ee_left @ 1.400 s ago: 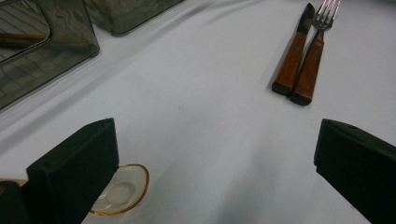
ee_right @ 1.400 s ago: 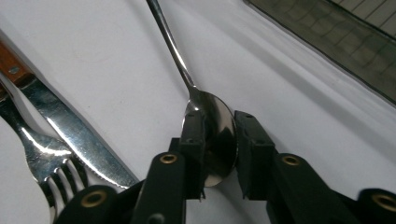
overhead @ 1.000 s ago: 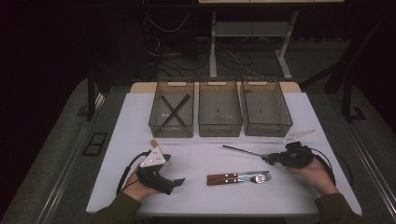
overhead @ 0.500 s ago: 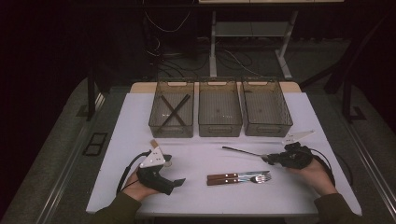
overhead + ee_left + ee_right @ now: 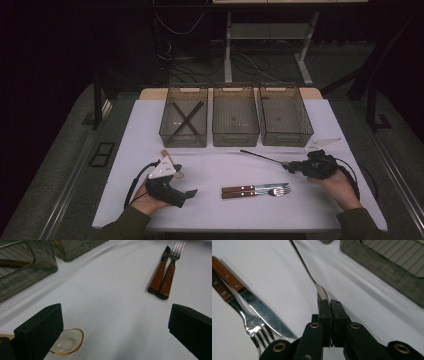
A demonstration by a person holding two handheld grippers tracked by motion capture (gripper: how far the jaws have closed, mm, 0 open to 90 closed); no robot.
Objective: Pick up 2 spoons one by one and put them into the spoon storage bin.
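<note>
My right gripper [image 5: 289, 168] [image 5: 329, 302] lies low over the right side of the white table [image 5: 215, 165], shut on the wide end of a slim metal utensil [image 5: 260, 156] [image 5: 308, 272]. The utensil's thin stem runs away from the jaws to the left and back. My left gripper [image 5: 185, 185] [image 5: 115, 315] rests at the front left, open, with bare table between its jaws. A small clear dish with a gold rim [image 5: 179, 175] [image 5: 67, 341] sits just beside its left jaw. A wooden-handled knife [image 5: 250, 188] [image 5: 158, 272] and fork [image 5: 260, 193] [image 5: 172, 267] lie side by side at front centre.
Three clear bins stand in a row at the back: the left bin [image 5: 184, 120] holds two crossed dark sticks, beside it the middle bin [image 5: 235, 117] and the right bin [image 5: 284, 115]. A cable trails from each gripper. Dark floor surrounds the table.
</note>
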